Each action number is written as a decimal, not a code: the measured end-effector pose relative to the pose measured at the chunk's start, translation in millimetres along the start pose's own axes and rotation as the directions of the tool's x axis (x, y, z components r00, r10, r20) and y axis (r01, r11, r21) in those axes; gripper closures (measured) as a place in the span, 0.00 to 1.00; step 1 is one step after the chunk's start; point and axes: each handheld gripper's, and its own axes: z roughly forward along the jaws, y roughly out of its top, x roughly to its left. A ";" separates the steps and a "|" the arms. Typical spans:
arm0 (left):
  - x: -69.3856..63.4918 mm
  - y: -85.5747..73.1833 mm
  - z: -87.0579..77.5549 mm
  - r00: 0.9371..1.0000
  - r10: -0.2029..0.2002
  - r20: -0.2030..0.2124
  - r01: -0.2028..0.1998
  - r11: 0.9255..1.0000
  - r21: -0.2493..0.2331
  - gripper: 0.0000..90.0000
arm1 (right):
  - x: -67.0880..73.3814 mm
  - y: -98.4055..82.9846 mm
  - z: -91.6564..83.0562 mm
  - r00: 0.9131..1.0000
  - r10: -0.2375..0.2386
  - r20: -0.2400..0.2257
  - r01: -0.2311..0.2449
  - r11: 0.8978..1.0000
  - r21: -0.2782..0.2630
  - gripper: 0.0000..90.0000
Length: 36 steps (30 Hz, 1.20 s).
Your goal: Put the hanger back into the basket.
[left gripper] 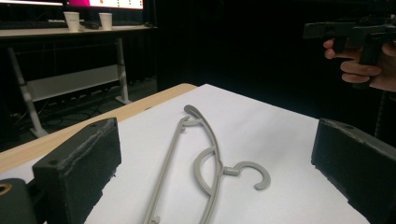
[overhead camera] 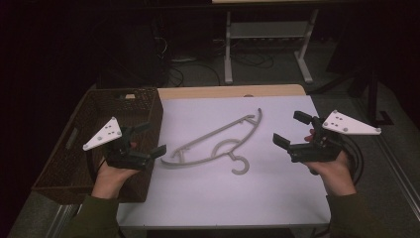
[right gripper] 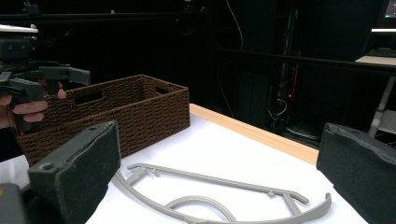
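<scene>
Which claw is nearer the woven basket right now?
Left. The left claw hangs at the woven basket's near right corner, jaws open. The right claw is across the table, beyond the grey hanger.

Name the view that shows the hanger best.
The high view: the whole hanger lies flat on the white sheet, hook toward the person. The left gripper view crops its near end; the right gripper view shows its bar and arc but cuts off the hook.
</scene>
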 end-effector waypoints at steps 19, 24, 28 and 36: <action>-24.5 -5.8 28.9 0.997 0.029 0.078 -0.039 0.990 0.133 0.01 | 4.2 -15.4 11.2 0.999 -0.026 -0.021 0.029 0.991 0.129 0.00; -28.9 -10.4 38.5 0.995 0.038 0.090 -0.054 0.982 0.181 0.01 | 5.1 -20.8 13.2 0.999 -0.028 -0.021 0.031 0.986 0.162 0.00; -33.0 -13.9 46.4 0.994 0.035 0.100 -0.056 0.975 0.215 0.01 | 6.0 -27.4 14.7 0.999 -0.029 -0.029 0.034 0.981 0.193 0.00; -38.7 -21.7 60.3 0.992 0.042 0.122 -0.074 0.960 0.270 0.01 | 8.0 -42.3 14.3 0.999 -0.023 -0.033 0.030 0.972 0.234 0.00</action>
